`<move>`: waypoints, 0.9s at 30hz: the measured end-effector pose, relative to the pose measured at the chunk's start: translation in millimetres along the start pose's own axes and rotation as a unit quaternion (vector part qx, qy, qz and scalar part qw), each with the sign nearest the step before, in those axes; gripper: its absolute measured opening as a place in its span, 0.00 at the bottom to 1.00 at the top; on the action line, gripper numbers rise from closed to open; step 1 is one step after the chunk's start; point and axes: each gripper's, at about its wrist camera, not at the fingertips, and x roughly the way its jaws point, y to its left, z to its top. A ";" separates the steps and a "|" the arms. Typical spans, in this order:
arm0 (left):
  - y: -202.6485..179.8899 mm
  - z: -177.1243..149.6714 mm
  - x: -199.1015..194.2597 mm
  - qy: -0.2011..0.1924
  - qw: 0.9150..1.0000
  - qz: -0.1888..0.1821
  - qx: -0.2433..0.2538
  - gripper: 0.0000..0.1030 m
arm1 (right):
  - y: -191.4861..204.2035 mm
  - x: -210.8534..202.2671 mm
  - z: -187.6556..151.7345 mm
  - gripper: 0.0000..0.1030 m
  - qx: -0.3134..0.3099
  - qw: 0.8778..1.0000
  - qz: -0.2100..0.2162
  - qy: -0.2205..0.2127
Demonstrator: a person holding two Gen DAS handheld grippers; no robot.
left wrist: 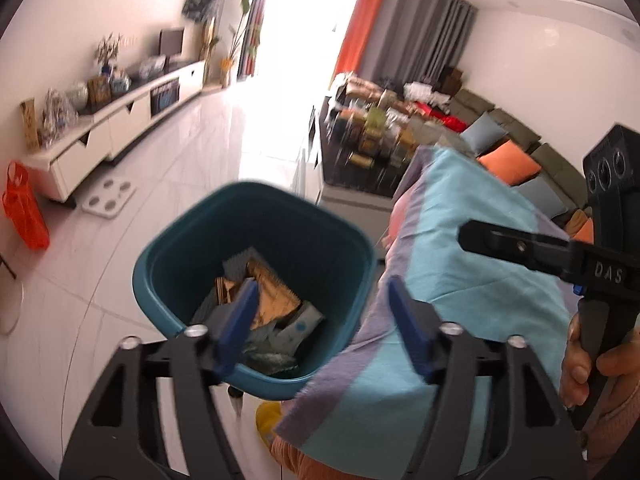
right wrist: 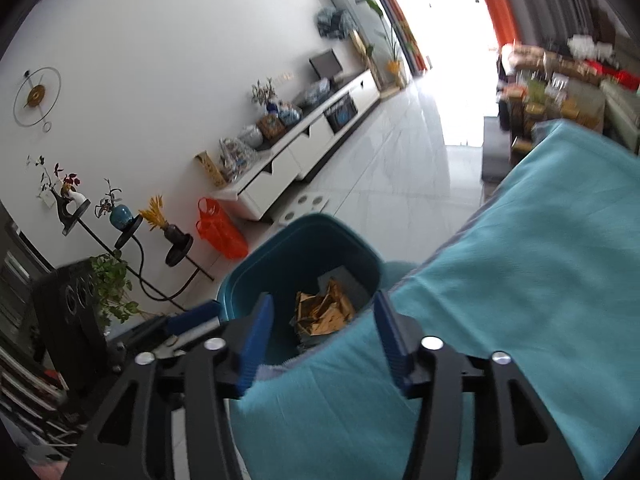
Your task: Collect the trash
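One bin [left wrist: 256, 232], two hand-held grippers [left wrist: 320, 320]

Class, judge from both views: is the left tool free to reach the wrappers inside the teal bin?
Probably yes. The left tool is open and empty just above the teal bin, whose top is uncovered, so nothing blocks the wrappers.

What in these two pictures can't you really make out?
- Bottom of the bin: in both views, wrappers cover it.
- Print on the wrappers: left view, too blurred to read.
- Near rim of the bin: left view, hidden behind the left tongs; right view, behind the right tongs and the blue cloth.
- Whatever lies under the cloth: both views, covered.
- Goods on the far table: blurred and small.
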 end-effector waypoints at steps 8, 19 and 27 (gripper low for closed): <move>-44.1 -10.2 -39.4 -0.072 0.996 -0.041 0.020 0.95 | -21.0 -81.7 -34.1 0.85 -0.013 0.992 -0.080 -0.092; -128.8 -24.9 -58.8 -0.143 0.985 -0.058 0.075 0.95 | -50.8 -181.4 -104.1 0.93 -0.007 0.949 -0.247 -0.198; -180.3 -30.1 -63.9 -0.164 0.977 -0.086 0.109 0.95 | -62.0 -222.3 -133.2 0.93 0.010 0.909 -0.331 -0.253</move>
